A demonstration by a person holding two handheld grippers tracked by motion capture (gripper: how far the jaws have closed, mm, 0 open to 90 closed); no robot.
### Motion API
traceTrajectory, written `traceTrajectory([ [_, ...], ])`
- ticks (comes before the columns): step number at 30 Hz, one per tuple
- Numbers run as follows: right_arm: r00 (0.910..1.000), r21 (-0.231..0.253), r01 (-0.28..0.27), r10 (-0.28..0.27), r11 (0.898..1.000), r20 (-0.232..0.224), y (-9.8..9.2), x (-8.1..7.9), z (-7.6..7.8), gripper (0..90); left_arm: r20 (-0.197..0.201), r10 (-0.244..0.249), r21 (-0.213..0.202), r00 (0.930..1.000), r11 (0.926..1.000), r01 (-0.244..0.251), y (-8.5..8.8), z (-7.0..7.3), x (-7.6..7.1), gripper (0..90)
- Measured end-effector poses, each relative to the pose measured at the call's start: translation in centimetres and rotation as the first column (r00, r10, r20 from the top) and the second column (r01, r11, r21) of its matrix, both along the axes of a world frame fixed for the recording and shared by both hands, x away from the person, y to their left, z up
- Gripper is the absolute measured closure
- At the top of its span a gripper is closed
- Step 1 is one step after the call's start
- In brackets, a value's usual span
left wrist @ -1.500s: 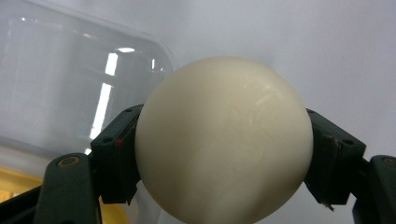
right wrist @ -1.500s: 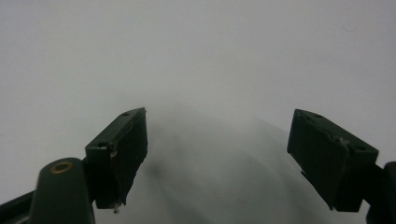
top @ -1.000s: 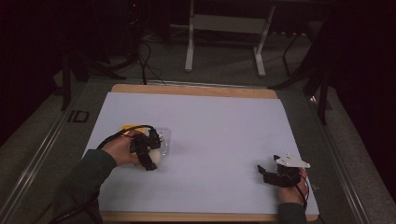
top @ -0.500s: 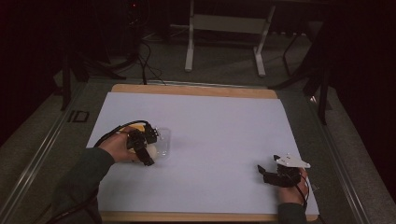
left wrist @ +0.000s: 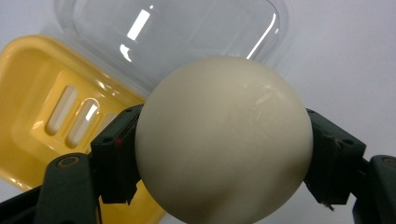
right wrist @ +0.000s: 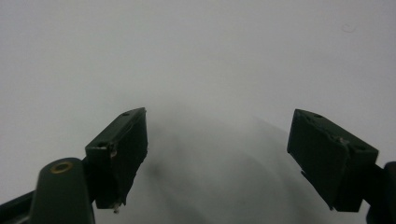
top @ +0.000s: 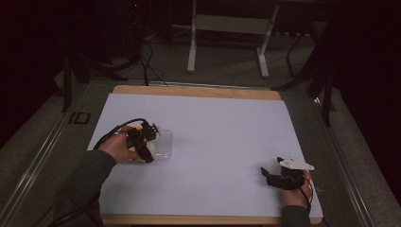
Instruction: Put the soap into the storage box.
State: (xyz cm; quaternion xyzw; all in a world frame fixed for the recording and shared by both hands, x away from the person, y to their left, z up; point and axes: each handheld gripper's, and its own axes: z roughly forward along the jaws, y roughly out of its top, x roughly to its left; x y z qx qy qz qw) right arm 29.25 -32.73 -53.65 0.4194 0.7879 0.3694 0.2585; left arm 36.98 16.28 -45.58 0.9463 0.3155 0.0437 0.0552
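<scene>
Since the earlier frames the left tool point(top: 147, 149) has edged slightly to the right with its load, toward the clear lid; the right tool point(top: 273, 176) has not budged.

Nearest to the left tool's camera, a cream-white ball of soap point(left wrist: 224, 140) sits clamped between both pads, gripped across its widest part. It looks smooth, glossy and rigid, probably light, and likely slippery: a round body offers only small contact patches, so a hold at the equator, as now, seems the safest, and a hard squeeze could pop it out or dent it.

Just beyond the ball lies a yellow soap dish point(left wrist: 51, 112) with drain slots, and past that its clear plastic lid point(left wrist: 173, 32), thin and easily cracked by the look of it.

Over at the near right corner, the right tool point(right wrist: 219, 154) stands wide open with nothing between its jaws, hovering low over bare sheet.

Under everything is a white sheet point(top: 227, 137) on the wooden tabletop point(top: 194, 91), smooth and flat. Farther off, the room is dark, with cables and a metal stand point(top: 227, 28) on the floor.
</scene>
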Motion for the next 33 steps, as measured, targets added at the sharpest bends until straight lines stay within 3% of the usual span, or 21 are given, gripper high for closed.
traceTrajectory([
  [9, 1.0000, 0.000, 0.000, 0.000, 1.000, 0.000, 0.0, 0.0, 0.0, 20.0, 0.024, 0.035, -0.010, 0.9991, 0.9993, -0.035, 0.1, 0.2, 0.4, 24.9],
  [17, 1.0000, 0.000, 0.000, 0.000, 1.000, -0.001, 0.0, 0.0, 0.0, 20.0, 0.032, 0.105, -0.013, 0.9940, 0.9945, -0.104, 0.8, 0.2, 1.0, 24.9],
  [33, 1.0000, 0.001, 0.001, -0.001, 1.000, 0.000, 0.0, 0.0, 0.0, 20.0, 0.030, 0.236, -0.018, 0.9714, 0.9718, -0.235, 2.5, -0.1, 2.0, 24.9],
])
